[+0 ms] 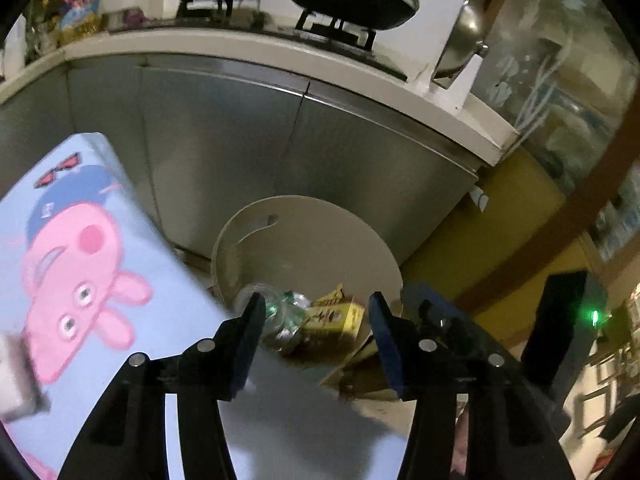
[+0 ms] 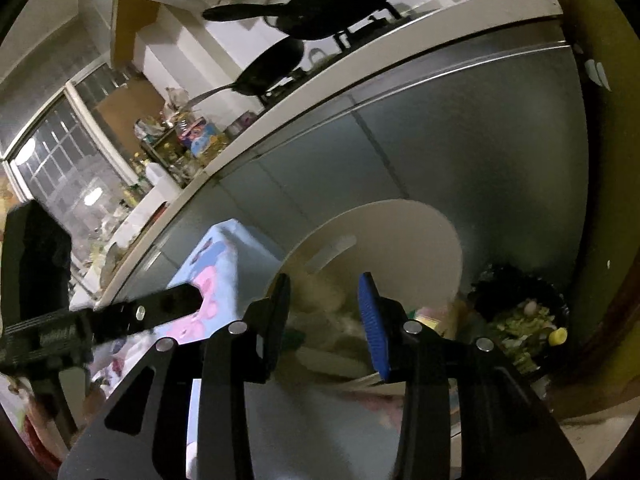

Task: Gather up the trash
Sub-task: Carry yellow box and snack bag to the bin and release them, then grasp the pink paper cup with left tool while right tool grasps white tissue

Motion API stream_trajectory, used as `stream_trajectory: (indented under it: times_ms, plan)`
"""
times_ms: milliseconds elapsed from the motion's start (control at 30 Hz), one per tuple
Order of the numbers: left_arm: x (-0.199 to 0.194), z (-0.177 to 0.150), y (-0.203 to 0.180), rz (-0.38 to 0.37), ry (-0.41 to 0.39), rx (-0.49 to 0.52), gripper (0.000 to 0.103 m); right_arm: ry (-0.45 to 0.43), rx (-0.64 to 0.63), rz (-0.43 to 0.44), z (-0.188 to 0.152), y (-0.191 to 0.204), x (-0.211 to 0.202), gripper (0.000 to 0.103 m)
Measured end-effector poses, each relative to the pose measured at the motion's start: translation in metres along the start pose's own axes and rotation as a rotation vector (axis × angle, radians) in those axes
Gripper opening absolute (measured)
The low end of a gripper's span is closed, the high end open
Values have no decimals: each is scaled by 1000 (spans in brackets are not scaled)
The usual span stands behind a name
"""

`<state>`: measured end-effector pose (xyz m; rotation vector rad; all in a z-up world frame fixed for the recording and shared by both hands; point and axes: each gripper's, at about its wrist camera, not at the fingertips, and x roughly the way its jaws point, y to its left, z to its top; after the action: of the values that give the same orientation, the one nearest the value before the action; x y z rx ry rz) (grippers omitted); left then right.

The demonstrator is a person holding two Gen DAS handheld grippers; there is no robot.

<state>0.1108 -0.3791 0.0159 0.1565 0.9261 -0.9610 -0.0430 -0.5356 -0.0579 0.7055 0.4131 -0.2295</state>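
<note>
Standing over the open bin, both tools look to be at the drop-off step of collecting trash, with nothing held in either. Furthest left in the left wrist view is a pale blue cloth with a pink cartoon pig (image 1: 76, 264), covering a low surface beside the bin. Next comes the left hand-held gripper (image 1: 316, 316), its jaws apart and empty, aimed down at the bin's mouth. Beyond its tips the round cream bin lid (image 1: 308, 236) stands tipped up against the steel cupboard doors (image 1: 224, 140), and under it lie the trash pieces: a crushed clear plastic bottle (image 1: 286, 312) and, just beside it, a yellow carton (image 1: 334, 316), both resting inside the bin. To the right, the right hand-held gripper (image 2: 324, 304) also stands open with nothing between its blue pads; the stuff past it is blurred and I cannot tell what it is. Further right sits a dark bin of food scraps (image 2: 524, 320) on the floor. Judging from this, the next move calls for drawing both tools back from the bin and looking for more trash.
</note>
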Motion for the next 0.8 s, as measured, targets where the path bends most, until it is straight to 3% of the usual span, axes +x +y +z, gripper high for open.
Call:
stream_trajectory:
  times_ms: [233,633,733,800]
  plan:
    - [-61,-61,31,84,-47,-15,53,88,-31,73,-32,43,0,35]
    - [-183,-174,127,161,-119,-238,53,364,-212,242,-120,166,39,35]
    - [-202,-202,155,97,-118,-355,51,411,-272,271,-139,196,44,35]
    - [-205,-218,176,8,-119,-480,50,431,-309,286,-149,215,47,35]
